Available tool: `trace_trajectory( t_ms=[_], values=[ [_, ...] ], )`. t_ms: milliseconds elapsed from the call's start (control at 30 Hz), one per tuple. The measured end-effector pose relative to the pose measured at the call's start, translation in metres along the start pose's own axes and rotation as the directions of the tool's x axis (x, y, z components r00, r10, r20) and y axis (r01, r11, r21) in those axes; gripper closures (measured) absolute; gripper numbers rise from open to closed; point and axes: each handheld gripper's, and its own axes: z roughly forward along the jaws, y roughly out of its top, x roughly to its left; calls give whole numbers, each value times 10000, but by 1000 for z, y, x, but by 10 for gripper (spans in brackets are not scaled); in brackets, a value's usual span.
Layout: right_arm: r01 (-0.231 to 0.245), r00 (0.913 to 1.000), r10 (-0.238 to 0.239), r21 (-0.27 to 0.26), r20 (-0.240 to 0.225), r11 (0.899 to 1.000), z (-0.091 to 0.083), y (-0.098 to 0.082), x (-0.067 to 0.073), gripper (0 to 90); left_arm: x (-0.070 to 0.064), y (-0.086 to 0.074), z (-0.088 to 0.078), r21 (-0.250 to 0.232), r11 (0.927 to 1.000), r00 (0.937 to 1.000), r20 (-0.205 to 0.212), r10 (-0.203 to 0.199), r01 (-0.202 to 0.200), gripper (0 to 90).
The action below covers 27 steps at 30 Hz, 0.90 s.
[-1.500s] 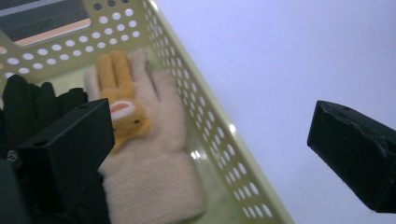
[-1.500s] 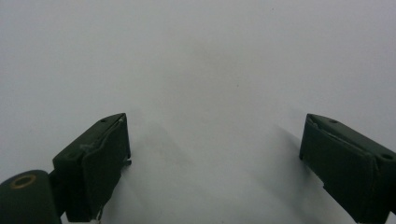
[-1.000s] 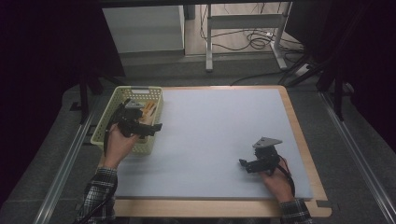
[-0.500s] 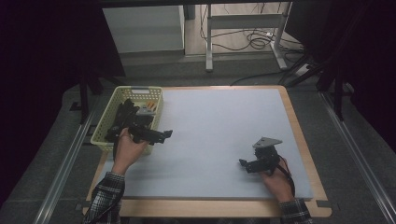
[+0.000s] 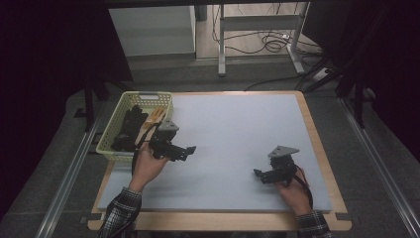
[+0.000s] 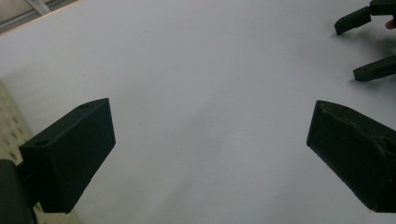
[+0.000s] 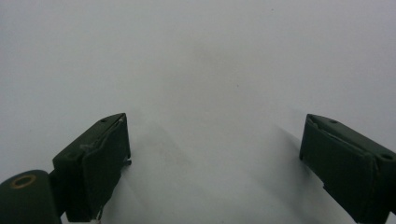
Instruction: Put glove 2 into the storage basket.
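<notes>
While over table (image 5: 233, 124), left gripper (image 5: 188, 150) empty, jaws apart.

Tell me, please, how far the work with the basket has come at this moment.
Done: nothing lies on the white mat. In hand: the left tongs are open and empty beside the basket; the right tongs rest open. Left: the dark and tan items remain inside.

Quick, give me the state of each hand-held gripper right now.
Left hand-held gripper: open, holding nothing, beside the basket.
Right hand-held gripper: open, holding nothing, over the mat.
</notes>
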Motion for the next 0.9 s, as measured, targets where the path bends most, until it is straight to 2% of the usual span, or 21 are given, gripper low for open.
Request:
trace_trajectory(
  t_ms=[433,900],
  values=[
    [10,10000,-10,3,9,10000,0,0,0,83,-21,-4,18,-3,9996,9986,436,291,-292,14],
    [14,10000,-14,-1,7,10000,0,0,0,83,-34,-14,40,145,9991,9964,750,385,-397,15]
  ],
)
